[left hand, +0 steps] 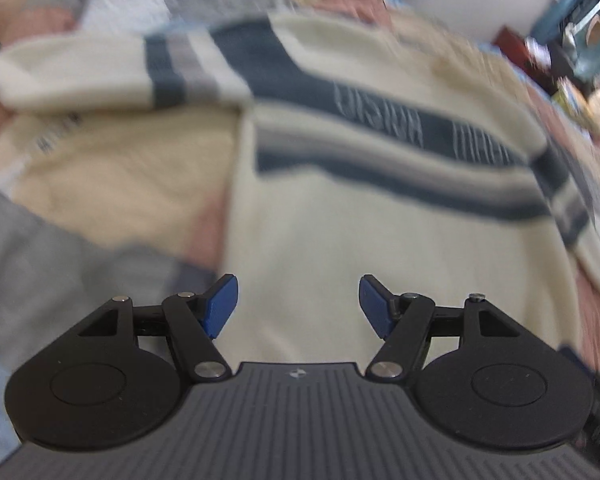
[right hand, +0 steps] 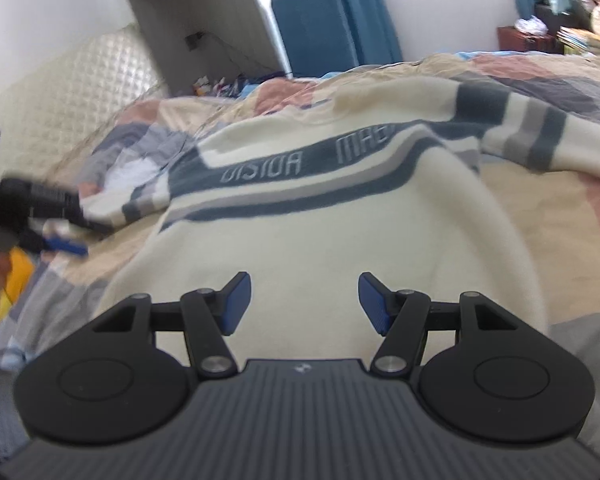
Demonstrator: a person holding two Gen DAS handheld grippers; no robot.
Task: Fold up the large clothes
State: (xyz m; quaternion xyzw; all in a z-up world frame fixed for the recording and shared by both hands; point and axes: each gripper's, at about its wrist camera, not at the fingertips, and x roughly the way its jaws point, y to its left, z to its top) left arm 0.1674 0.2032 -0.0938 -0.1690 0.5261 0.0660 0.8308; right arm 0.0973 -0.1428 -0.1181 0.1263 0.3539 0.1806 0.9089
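The left gripper (left hand: 298, 306) hangs over the lower body of the sweater (left hand: 360, 240) with its blue pads (left hand: 219, 306) standing well apart and nothing between them; only bare cream knit shows in the gap. The right gripper (right hand: 304, 304) is in the same condition, jaws spread and empty, poised above the hem end of the same garment. From where I stand, the sweater (right hand: 300, 248) lies face-up across the patchwork bedspread (right hand: 540, 220), its dark chest band (right hand: 300, 168) with pale lettering running across, one striped sleeve (right hand: 540, 136) flung out over the bedding on the right of that view, the other sleeve (right hand: 139, 200) bunched near where the left gripper (right hand: 59, 244) shows at the frame's edge, blurred. The left view is smeared, so the exact lie of the sleeve folded over near its top left is hard to judge. The step in hand looks like choosing the next pinch points for a fold. To do it well, I would say each gripper should come down on an edge or seam rather than the middle of the panel, take only the sweater's own layers and none of the bedspread beneath, and close fully before lifting. Both ends should then travel together, so the thick knit folds flat instead of dragging and rumpling.
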